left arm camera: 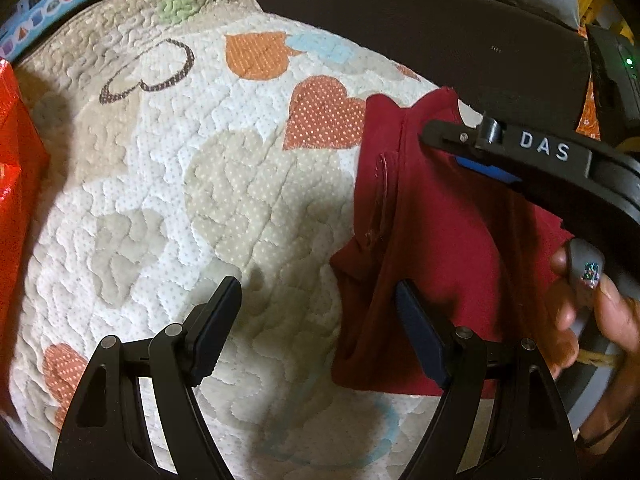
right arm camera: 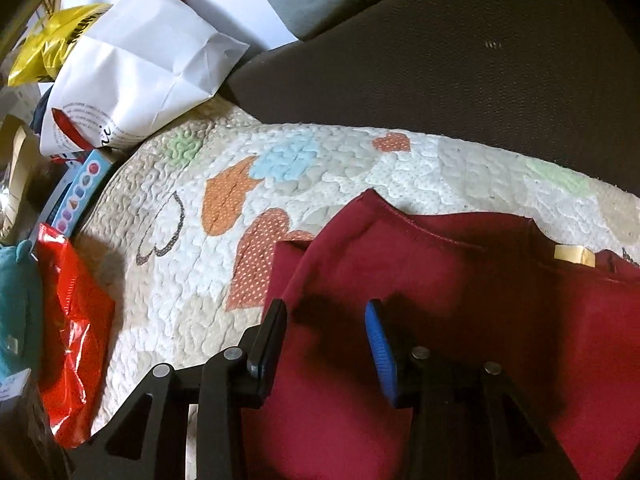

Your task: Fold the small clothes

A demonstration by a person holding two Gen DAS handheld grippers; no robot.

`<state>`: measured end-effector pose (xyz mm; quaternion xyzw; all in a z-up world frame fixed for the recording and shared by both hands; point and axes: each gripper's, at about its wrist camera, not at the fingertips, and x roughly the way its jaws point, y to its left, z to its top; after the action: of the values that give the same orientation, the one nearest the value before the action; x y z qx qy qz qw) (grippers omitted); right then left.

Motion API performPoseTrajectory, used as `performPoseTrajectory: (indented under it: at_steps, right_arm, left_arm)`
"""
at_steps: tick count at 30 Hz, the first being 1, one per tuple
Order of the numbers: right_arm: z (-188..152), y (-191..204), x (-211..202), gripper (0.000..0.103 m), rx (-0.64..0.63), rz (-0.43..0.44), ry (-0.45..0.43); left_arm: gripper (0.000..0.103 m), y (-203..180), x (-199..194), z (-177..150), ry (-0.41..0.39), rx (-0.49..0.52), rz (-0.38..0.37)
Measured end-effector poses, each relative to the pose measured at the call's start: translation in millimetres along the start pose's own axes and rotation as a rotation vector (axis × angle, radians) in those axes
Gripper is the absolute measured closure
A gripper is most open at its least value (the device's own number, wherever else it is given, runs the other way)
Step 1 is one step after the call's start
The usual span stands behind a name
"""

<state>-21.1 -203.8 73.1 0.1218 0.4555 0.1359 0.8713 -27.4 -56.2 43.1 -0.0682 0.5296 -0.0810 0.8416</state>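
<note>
Fingers of the left gripper (left arm camera: 316, 328) spread wide, gripping nothing, the right finger over the near left edge of the dark red garment (left arm camera: 432, 240), the left finger over bare quilt (left arm camera: 160, 184). Fingers of the right gripper (right arm camera: 326, 340) likewise parted and empty, poised low above the garment's left part. Lay partly doubled over on the heart-patterned quilt, right of centre. Probably stationed at that edge to pinch and carry another fold across.

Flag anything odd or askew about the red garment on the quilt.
The red garment lies crooked and bunched on the quilt, its left edge folded over unevenly. No tear or spill shows. Both grippers, left and right, are open.
</note>
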Motion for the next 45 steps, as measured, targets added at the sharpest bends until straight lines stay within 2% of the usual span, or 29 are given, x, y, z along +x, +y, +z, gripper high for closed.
performPoseTrajectory:
  at_steps: [2, 3, 4, 6, 13, 19, 28, 33, 35, 36, 39, 41, 42, 43, 44, 45]
  right_arm:
    - [0, 0, -2, 0.06, 0.001, -0.001, -0.002]
    - [0, 0, -2, 0.055, 0.006, -0.003, -0.004]
    - [1, -1, -2, 0.045, 0.015, -0.001, -0.002]
    - [3, -3, -1, 0.038, 0.035, 0.014, 0.004]
    - [13, -4, 12, 0.036, 0.068, 0.006, 0.048]
    - [13, 3, 26, 0.036, 0.067, -0.003, 0.069]
    - [19, 18, 31, 0.036, 0.022, -0.013, 0.07]
    - [10, 7, 13, 0.036, 0.019, -0.051, 0.024]
    - [9, -3, 2, 0.045, 0.023, -0.048, -0.003]
    - [10, -6, -3, 0.054, 0.022, -0.041, -0.022]
    - [18, -11, -10, 0.054, 0.051, -0.029, -0.06]
    - [26, -14, -2, 0.054, 0.084, -0.004, -0.054]
    - [31, -14, 7, 0.061, 0.088, -0.006, -0.043]
    - [33, -12, 15, 0.08, 0.08, -0.01, -0.034]
    - [35, -11, 23, 0.089, 0.067, -0.022, -0.024]
    - [36, -9, 29, 0.095, 0.054, -0.035, -0.019]
  left_arm:
    - [0.023, 0, -3, 3, -0.02, 0.008, 0.007]
    - [0.023, 0, -5, 3, -0.028, 0.012, 0.009]
    - [0.023, -2, -6, 2, -0.034, 0.012, 0.006]
    - [0.023, 2, -8, 0, -0.022, -0.008, -0.022]
    - [0.023, 18, 8, 1, 0.107, -0.096, -0.106]
    - [0.023, 9, 7, 1, 0.097, -0.053, -0.091]
    - [0.023, 8, 22, 5, 0.129, -0.069, -0.096]
    - [0.023, 12, 18, 9, 0.119, -0.088, -0.12]
    - [0.023, 10, 16, 11, 0.105, -0.079, -0.112]
    - [0.023, 10, 16, 12, 0.103, -0.073, -0.104]
    - [0.023, 10, 20, 11, 0.117, -0.067, -0.091]
    - [0.023, 8, 21, 10, 0.116, -0.06, -0.081]
    - [0.023, 8, 21, 10, 0.115, -0.057, -0.079]
    - [0.023, 7, 21, 11, 0.115, -0.054, -0.078]
    - [0.023, 7, 22, 11, 0.117, -0.055, -0.079]
    - [0.023, 7, 23, 11, 0.119, -0.057, -0.082]
